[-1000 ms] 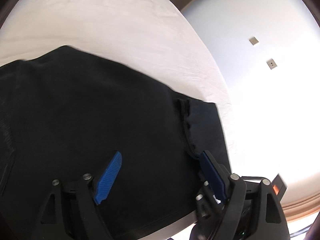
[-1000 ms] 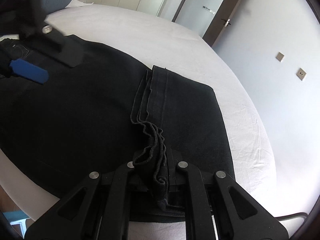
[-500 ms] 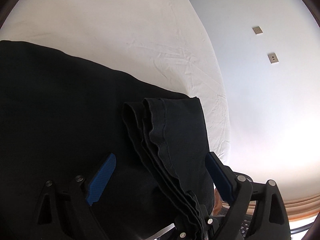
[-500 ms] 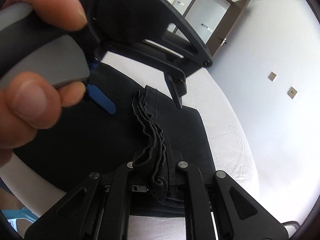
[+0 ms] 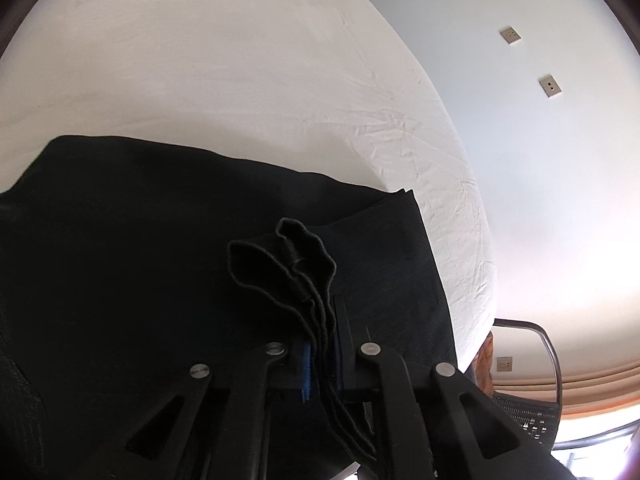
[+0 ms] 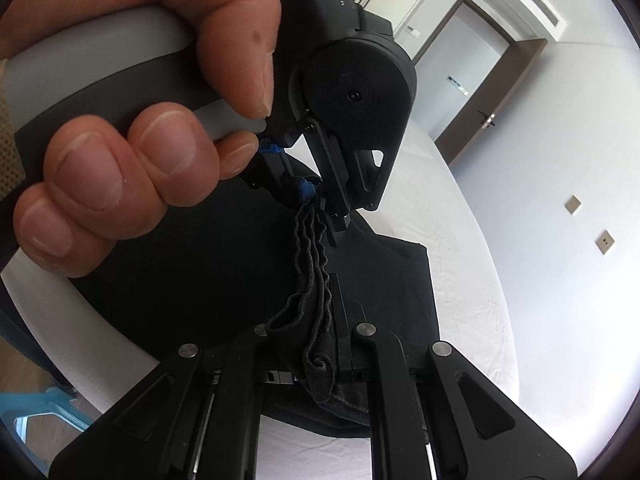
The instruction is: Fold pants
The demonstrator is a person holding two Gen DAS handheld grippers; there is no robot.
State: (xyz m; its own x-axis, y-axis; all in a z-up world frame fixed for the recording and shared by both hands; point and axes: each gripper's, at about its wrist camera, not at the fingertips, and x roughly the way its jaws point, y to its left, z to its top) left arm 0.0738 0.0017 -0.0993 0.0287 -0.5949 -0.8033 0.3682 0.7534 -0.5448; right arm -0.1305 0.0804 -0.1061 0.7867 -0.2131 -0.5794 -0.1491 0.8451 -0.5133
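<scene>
Black pants (image 5: 140, 260) lie spread on a white bed (image 5: 200, 60). Their layered hem edge (image 5: 288, 264) is lifted in a bunch. My left gripper (image 5: 320, 344) has its jaws closing tight on that bunch, and the blue pads pinch the layers. In the right wrist view my right gripper (image 6: 324, 344) is shut on the same edge (image 6: 312, 256) of the pants (image 6: 384, 280), a little nearer me. The left gripper (image 6: 320, 200) grips the far end of the strip, close in front, and a hand (image 6: 120, 160) squeezes its grey handle.
The bed's white sheet (image 6: 460, 240) runs far and right of the pants. A pale wall with two sockets (image 5: 550, 86) stands to the right, a brown door (image 6: 472, 92) behind. A mesh chair (image 5: 532, 408) sits past the bed corner.
The left gripper slid over the raised hem edge and went from wide open to shut on it. The right gripper kept its grip and moved closer to the left one.
</scene>
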